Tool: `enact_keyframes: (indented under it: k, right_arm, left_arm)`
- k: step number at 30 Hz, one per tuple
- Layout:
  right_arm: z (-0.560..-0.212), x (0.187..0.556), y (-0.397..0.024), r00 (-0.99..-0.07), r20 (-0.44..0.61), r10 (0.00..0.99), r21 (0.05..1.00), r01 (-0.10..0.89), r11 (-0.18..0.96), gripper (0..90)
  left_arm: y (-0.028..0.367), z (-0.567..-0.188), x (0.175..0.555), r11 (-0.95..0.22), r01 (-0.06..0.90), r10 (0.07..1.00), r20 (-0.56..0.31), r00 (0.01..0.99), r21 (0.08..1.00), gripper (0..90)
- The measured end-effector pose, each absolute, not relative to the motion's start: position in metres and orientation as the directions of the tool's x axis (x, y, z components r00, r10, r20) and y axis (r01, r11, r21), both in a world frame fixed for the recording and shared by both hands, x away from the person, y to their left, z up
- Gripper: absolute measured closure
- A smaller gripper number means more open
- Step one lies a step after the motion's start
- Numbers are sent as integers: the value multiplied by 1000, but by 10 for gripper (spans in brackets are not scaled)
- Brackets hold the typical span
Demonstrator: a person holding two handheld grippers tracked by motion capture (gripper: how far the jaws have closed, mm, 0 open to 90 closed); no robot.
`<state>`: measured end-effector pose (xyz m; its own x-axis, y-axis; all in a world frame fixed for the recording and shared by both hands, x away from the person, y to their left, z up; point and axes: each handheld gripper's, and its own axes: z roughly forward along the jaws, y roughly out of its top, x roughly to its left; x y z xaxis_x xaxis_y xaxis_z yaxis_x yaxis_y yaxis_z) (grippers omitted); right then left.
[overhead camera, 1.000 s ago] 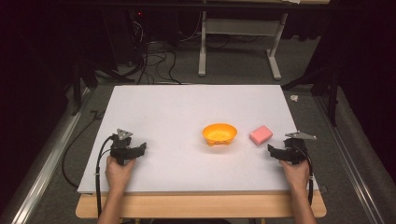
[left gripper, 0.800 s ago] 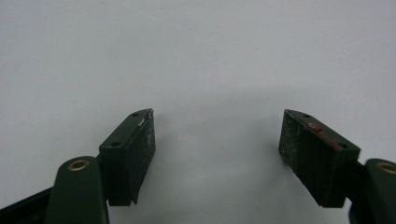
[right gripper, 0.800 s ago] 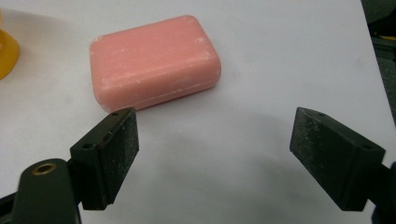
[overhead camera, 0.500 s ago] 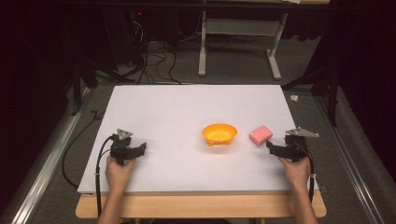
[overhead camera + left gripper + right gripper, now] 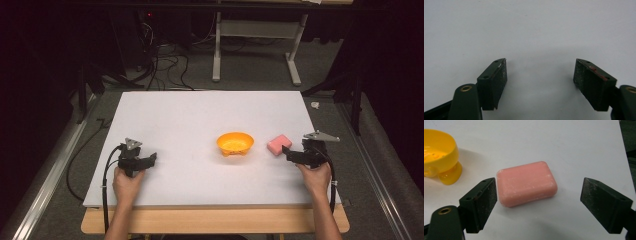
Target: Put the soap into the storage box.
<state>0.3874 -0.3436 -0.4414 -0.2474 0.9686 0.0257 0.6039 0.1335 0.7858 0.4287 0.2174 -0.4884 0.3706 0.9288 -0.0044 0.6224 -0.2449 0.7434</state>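
One orange bowl (image 5: 235, 143) stands on the white worktop (image 5: 200, 115), a little right of the worktop's middle, and serves here as the landmark. One pink bar of soap (image 5: 279, 144) lies flat just to the right of the bowl, near it but not touching. In the right gripper view the soap (image 5: 527, 183) is a rounded block lying on its broad face, with the bowl (image 5: 439, 155) up and to the left of it, standing on small rounded feet; the bowl seems to hold nothing, though its inside is only partly in frame.

There are two grippers, one in each of the person's two hands. The right gripper (image 5: 288, 153) sits to the right of the bowl, just beyond the soap, pointing toward it. Its jaws stand wide apart, the soap lying ahead of the gap and closer to the left jaw, with neither jaw touching it. The left gripper (image 5: 150, 160) rests well to the left of the bowl, over bare worktop. Its jaws are also spread apart, with nothing between them.
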Motion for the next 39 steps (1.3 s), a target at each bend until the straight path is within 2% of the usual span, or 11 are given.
enact_keyframes:
  k: [5, 20, 30, 39]
  right_arm:
    - [-437, 393, -341, -261, 35, 965, 804, 581, 128, 139]
    - [-433, 410, -333, -301, 26, 953, 789, 591, 165, 123]
    - [-440, 424, -323, -329, -3, 944, 768, 604, 213, 121]
    - [-453, 433, -319, -354, 12, 935, 742, 630, 229, 120]
  left_arm:
    - [217, -488, 429, -245, 623, 929, -6, 371, 743, 274]
    - [217, -488, 429, -244, 623, 929, -6, 371, 743, 274]
    - [217, -488, 429, -244, 623, 929, -6, 371, 743, 274]
    - [217, -488, 429, -245, 623, 929, -4, 371, 743, 274]
